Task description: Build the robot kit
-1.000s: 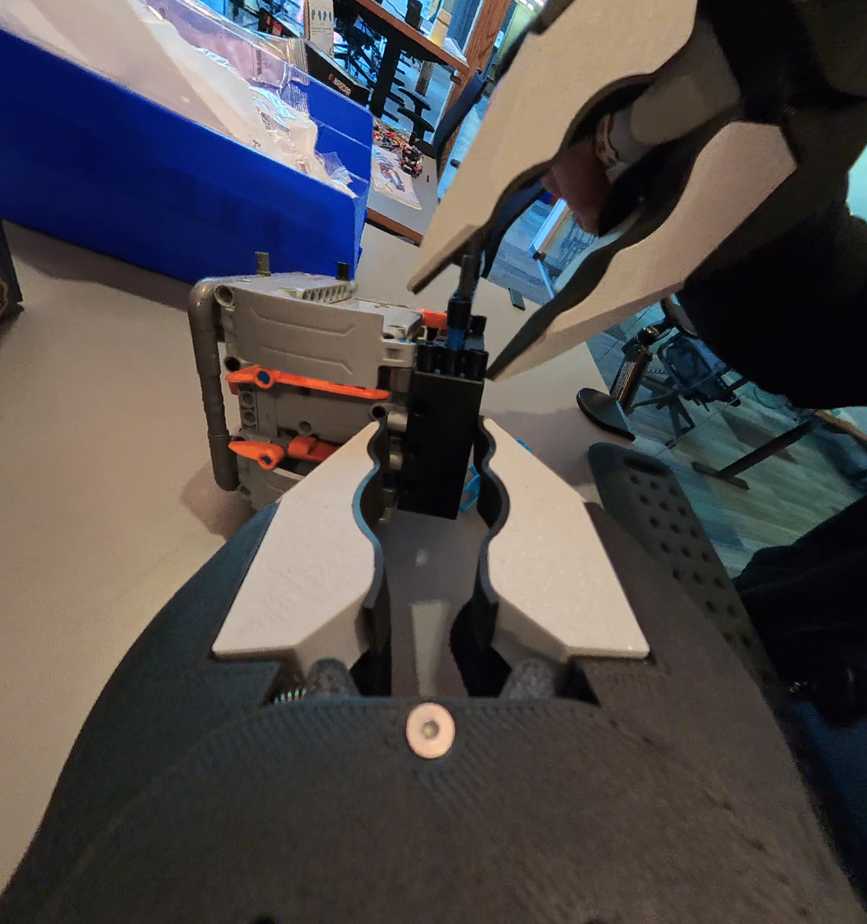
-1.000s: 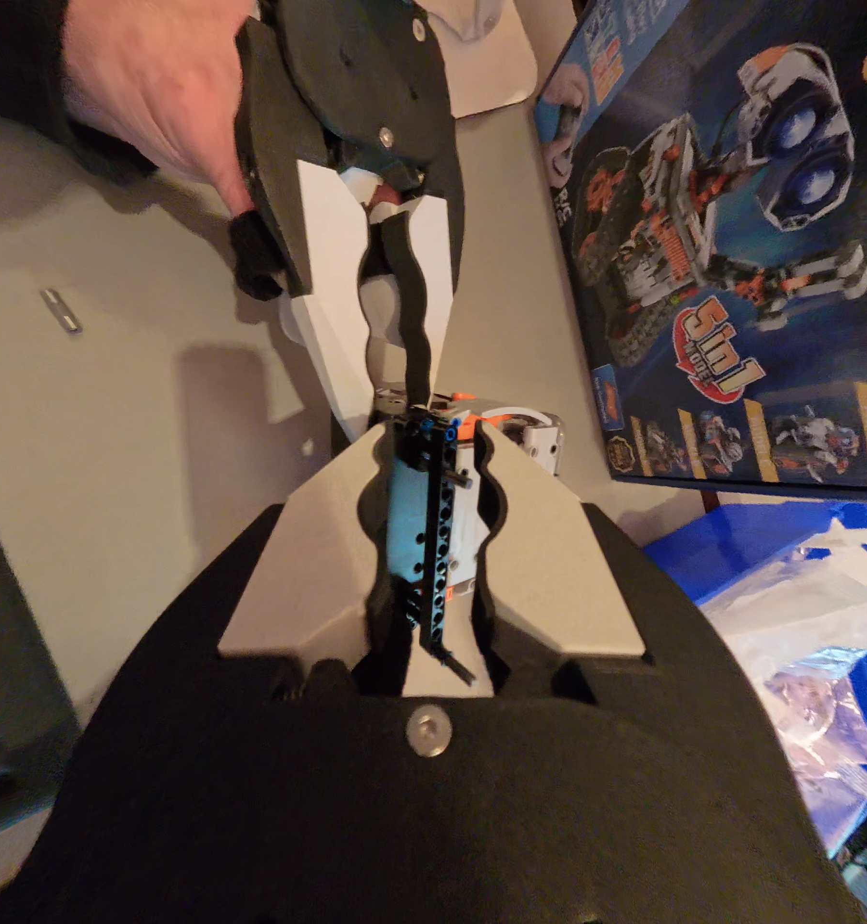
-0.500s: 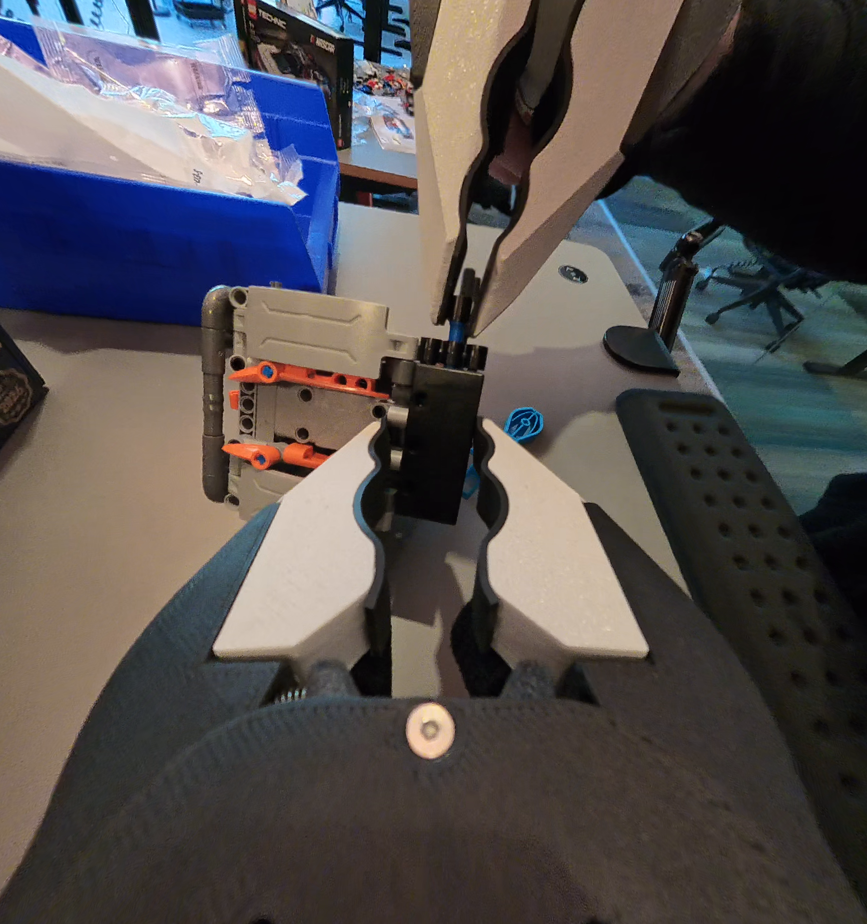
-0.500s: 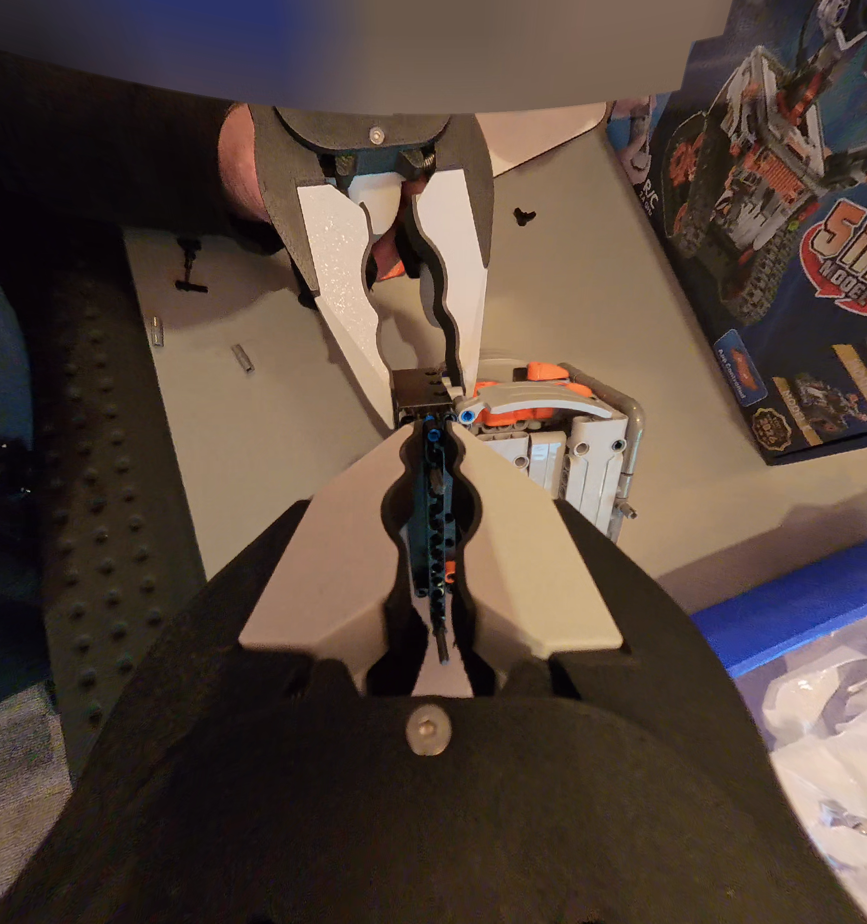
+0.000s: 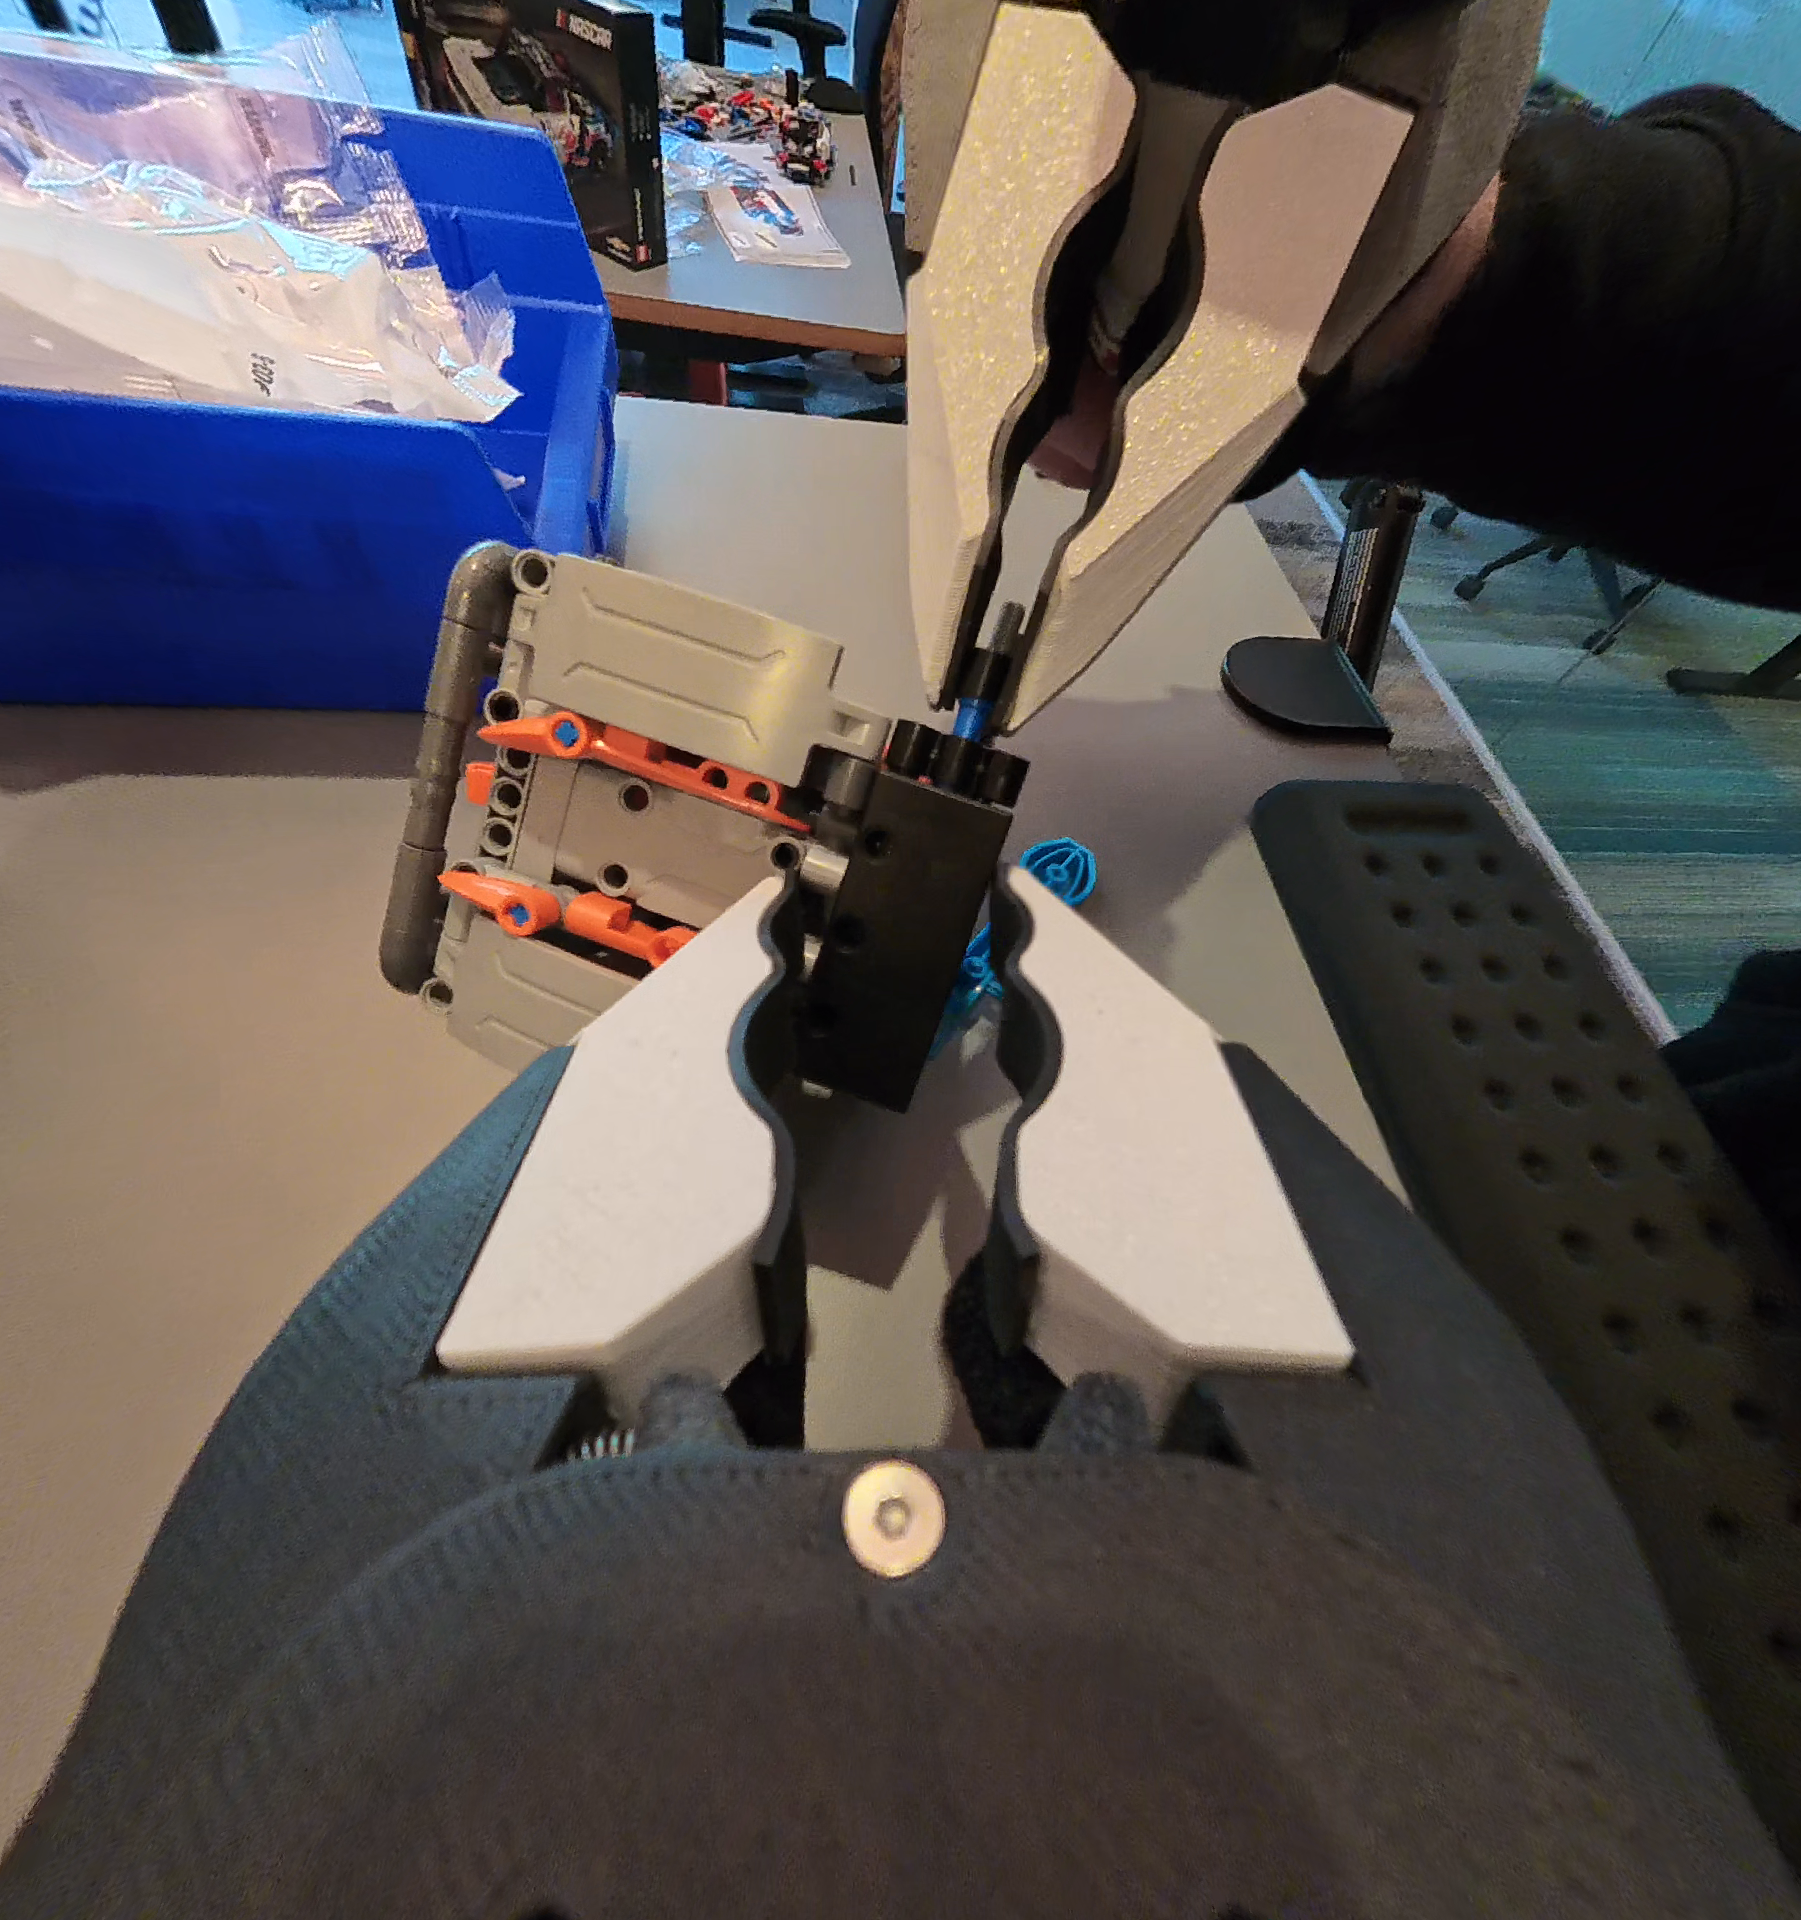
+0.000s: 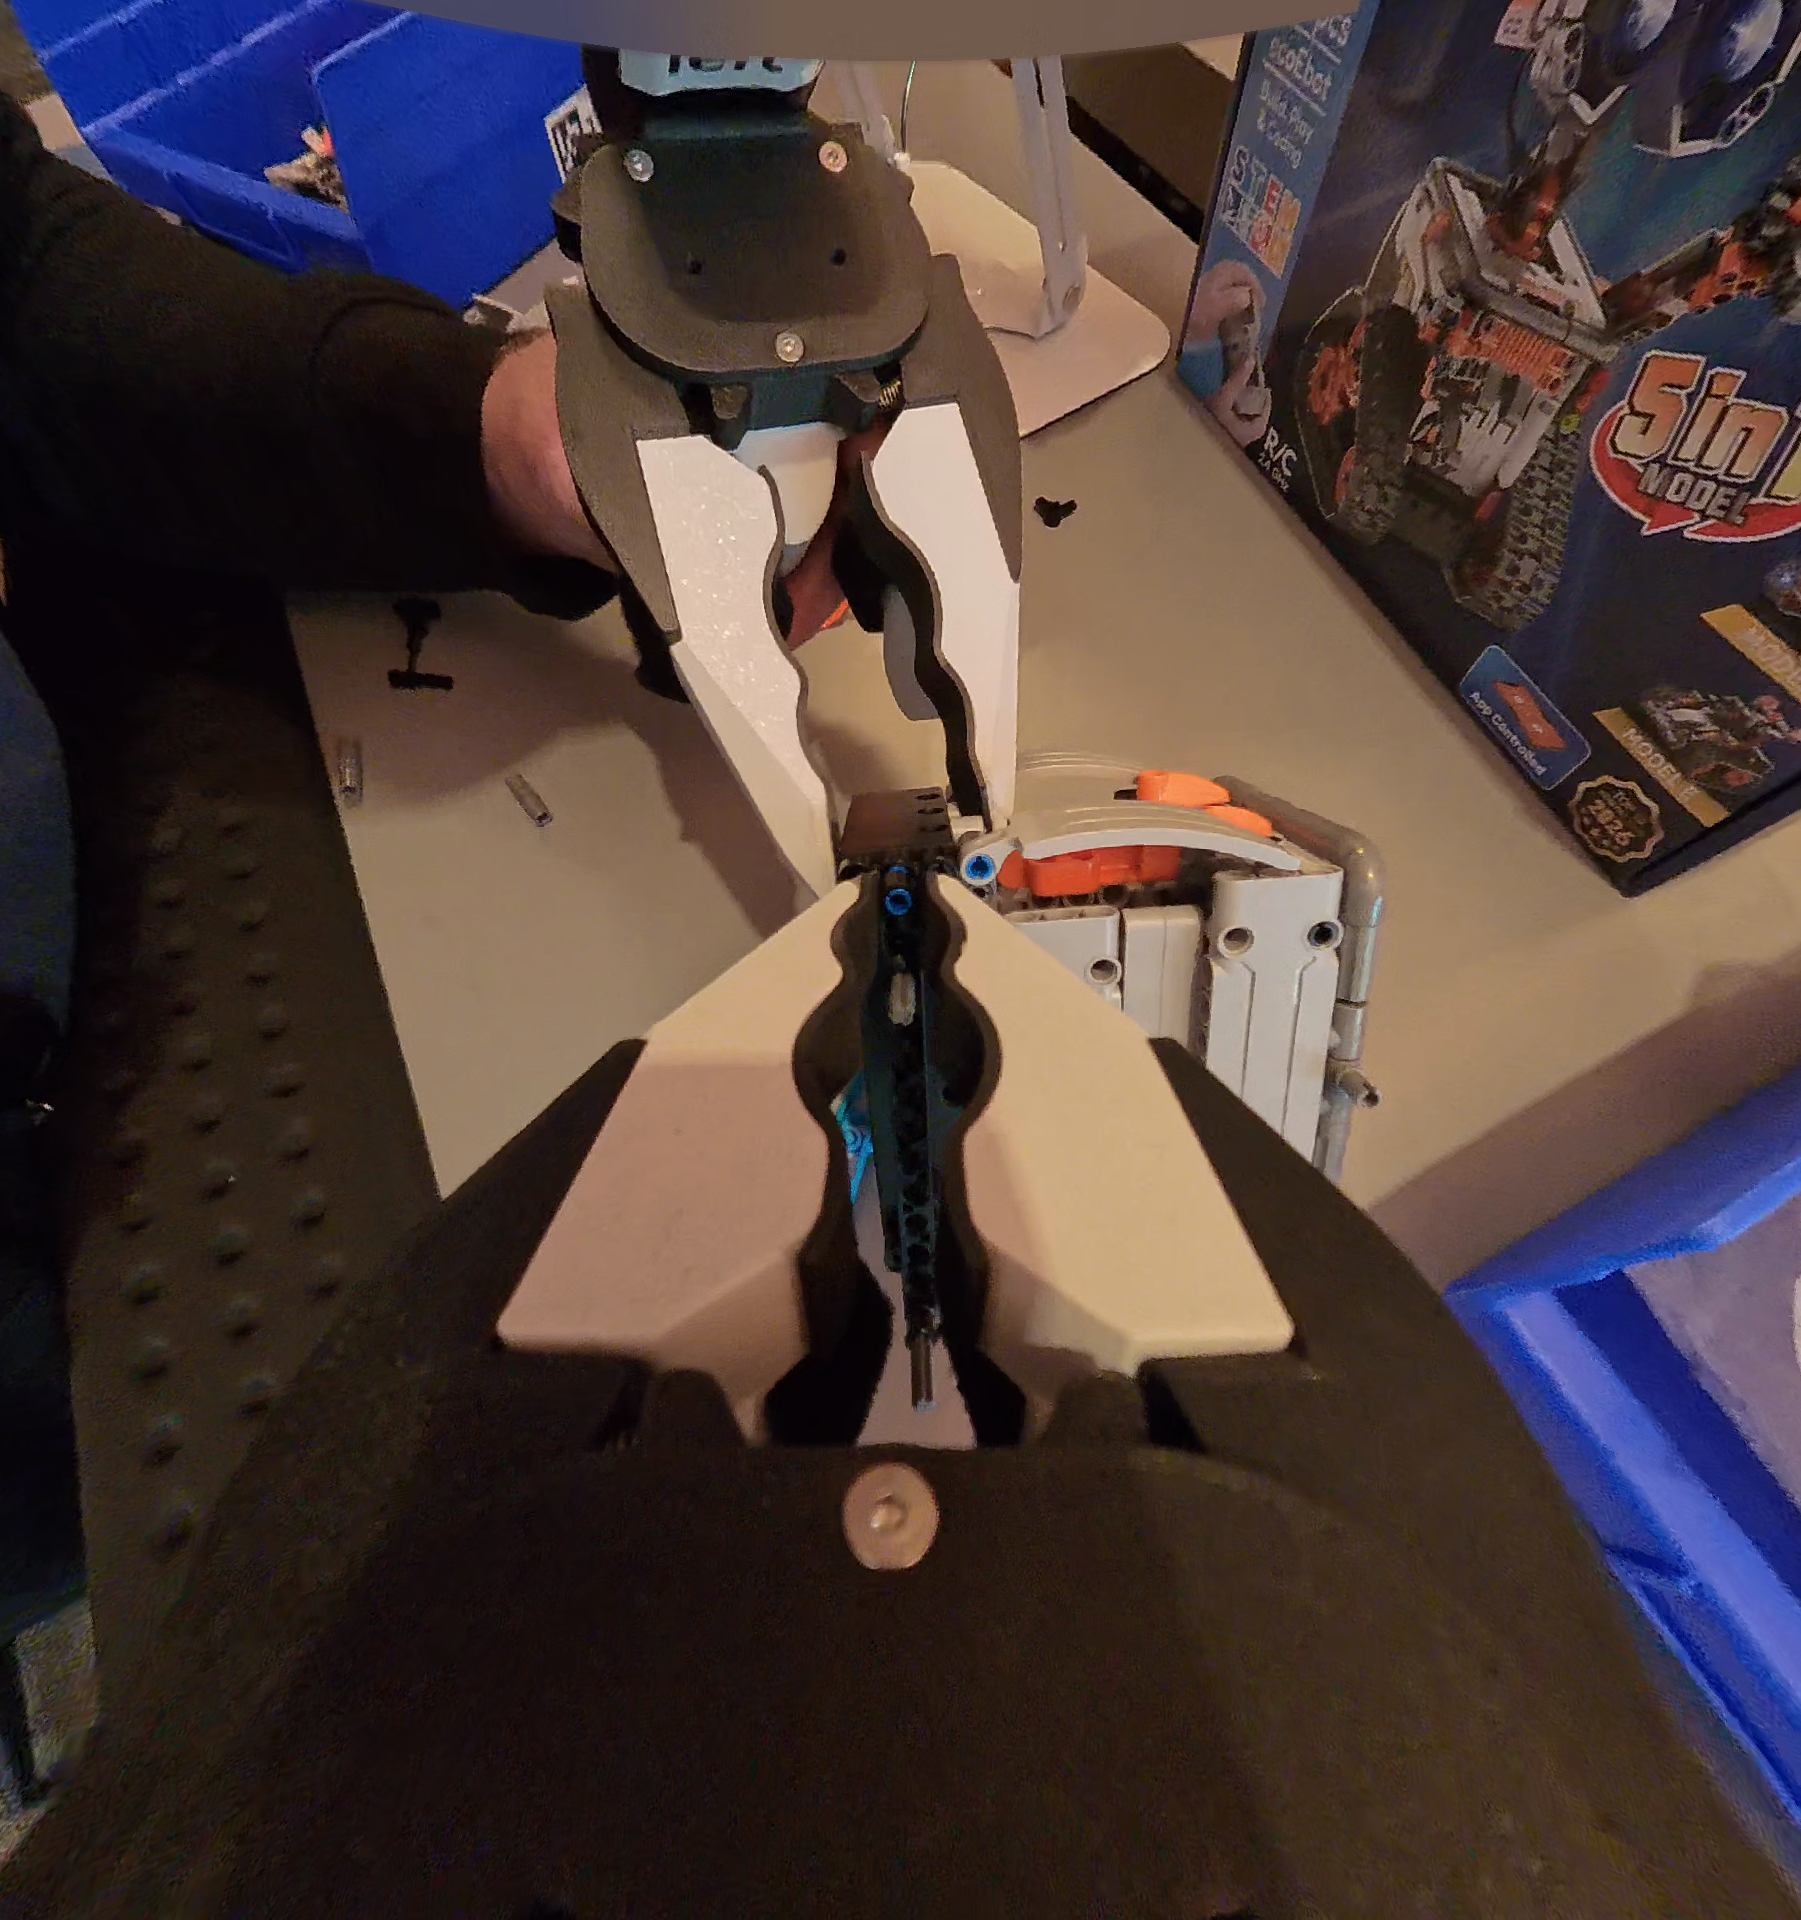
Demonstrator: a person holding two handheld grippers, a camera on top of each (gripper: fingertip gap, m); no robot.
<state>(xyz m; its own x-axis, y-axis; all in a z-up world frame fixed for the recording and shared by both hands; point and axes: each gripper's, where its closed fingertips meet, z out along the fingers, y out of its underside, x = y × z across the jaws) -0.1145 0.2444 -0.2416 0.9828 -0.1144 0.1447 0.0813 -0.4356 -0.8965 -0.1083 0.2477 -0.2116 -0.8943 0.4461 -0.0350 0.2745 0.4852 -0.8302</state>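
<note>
between the left claw (image 5: 891,904) sits a black block (image 5: 901,935); right claw (image 6: 898,883) pinches a black beam (image 6: 906,1143).

Both views dim, warm indoor light from above; soft shadows fall on the worktop (image 5: 148,987) under each tool. Strong fisheye bend at the edges. Right wrist view darker, w/ a grey blurred patch at top; foreground tool bodies slightly soft, centre sharp.
</note>
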